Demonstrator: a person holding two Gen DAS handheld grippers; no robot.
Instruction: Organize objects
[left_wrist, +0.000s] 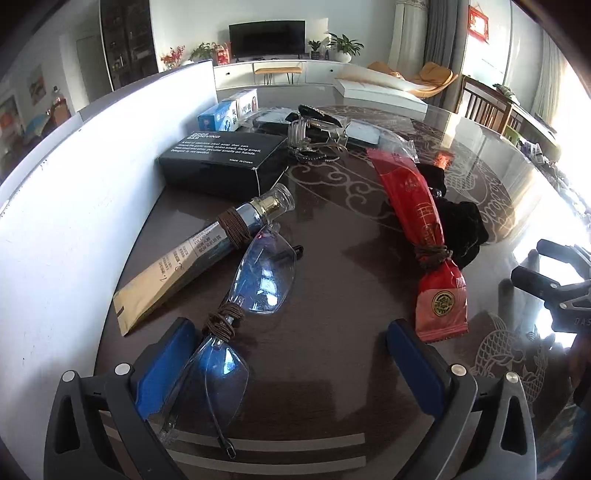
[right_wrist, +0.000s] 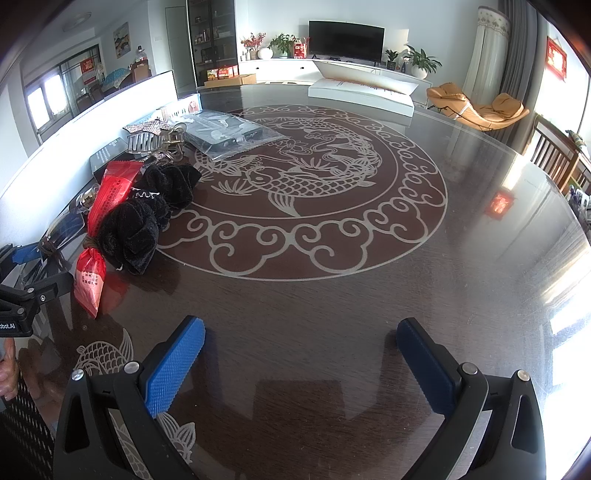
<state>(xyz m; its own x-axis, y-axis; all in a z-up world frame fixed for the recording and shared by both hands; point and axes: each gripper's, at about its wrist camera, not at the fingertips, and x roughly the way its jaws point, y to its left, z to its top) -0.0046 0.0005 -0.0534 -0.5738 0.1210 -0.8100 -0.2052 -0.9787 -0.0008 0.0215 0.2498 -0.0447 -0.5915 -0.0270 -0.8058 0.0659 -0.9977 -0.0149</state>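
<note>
The left gripper (left_wrist: 291, 354) has its 2 blue pads spread wide and grips nothing; the glasses (left_wrist: 240, 314) lie on the table partly between those pads, the near lens just beside the left-hand pad, the far lens stretching ahead. A brown hair tie (left_wrist: 221, 321) is wound round the bridge; rimless lenses and thin arms look light, stiff and easily scratched or bent, so the bound bridge seems the safest hold, not a lens edge. Ahead and left lies a tube (left_wrist: 195, 258) with a clear cap and another brown tie; soft in the body, likely to roll; beyond it a black box (left_wrist: 221, 162), rigid and easy to clamp by its sides. Ahead and right is a red packet (left_wrist: 424, 236), crinkly and slippery, tied near its lower end, touching a black scrunchie (left_wrist: 461, 225), soft and forgiving.

The right gripper (right_wrist: 301, 354) is likewise parted and empty, over bare table (right_wrist: 332, 295); the packet and scrunchie sit well off to its left.

The tabletop is dark, glossy glass with a pale fish pattern; probably slick. A white board (left_wrist: 74, 221) walls the left side; beyond is a living room with a television and plants.
</note>
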